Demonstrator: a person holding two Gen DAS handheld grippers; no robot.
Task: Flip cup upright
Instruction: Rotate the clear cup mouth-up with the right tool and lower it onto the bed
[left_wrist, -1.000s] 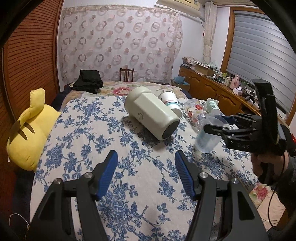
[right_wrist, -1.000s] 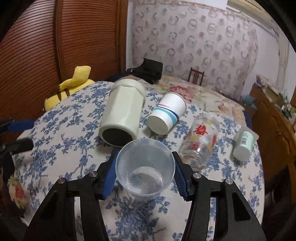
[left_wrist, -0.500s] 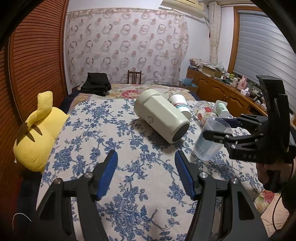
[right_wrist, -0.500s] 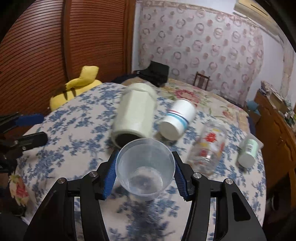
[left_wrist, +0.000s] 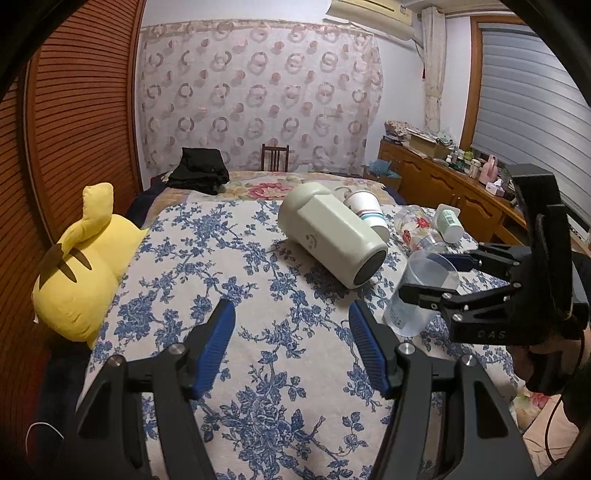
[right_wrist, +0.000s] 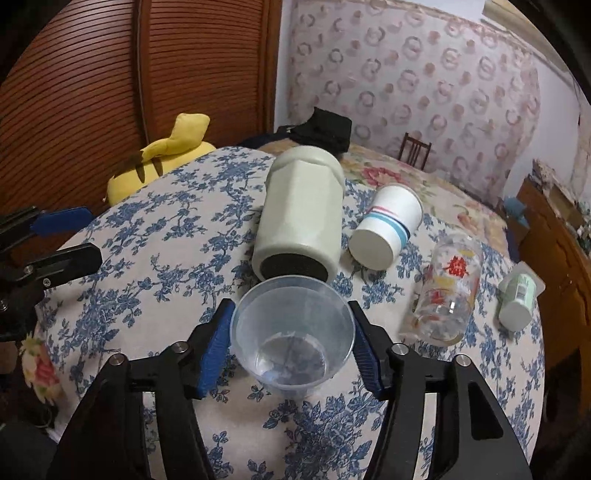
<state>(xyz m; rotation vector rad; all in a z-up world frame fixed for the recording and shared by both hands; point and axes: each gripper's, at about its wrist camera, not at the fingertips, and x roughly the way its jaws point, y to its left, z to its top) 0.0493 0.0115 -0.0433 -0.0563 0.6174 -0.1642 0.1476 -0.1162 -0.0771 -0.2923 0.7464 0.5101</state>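
Left wrist view
Left gripper (left_wrist: 291, 332): I see my blue pads spread wide with nothing between them, above the floral cloth (left_wrist: 221, 266).
Right gripper (left_wrist: 436, 277): at my right, clamped on the clear cup (left_wrist: 417, 299); the cup's mouth faces up, tilted a little, near the cloth's right edge.
Mug (left_wrist: 328, 240): pale green, on its side just left of the clear cup.
Plush (left_wrist: 81, 266): yellow, at the cloth's left edge.

Right wrist view
Right gripper (right_wrist: 291, 339): I have both pads pressed on the clear cup (right_wrist: 291, 332), mouth toward my camera.
Mug (right_wrist: 299, 218): on its side just beyond the cup.
Paper cup (right_wrist: 388, 225): on its side, beside the mug.
Glass (right_wrist: 447, 291): printed, tipped over, right of the paper cup.
Left gripper (right_wrist: 55, 240): at the left edge, fingers apart.
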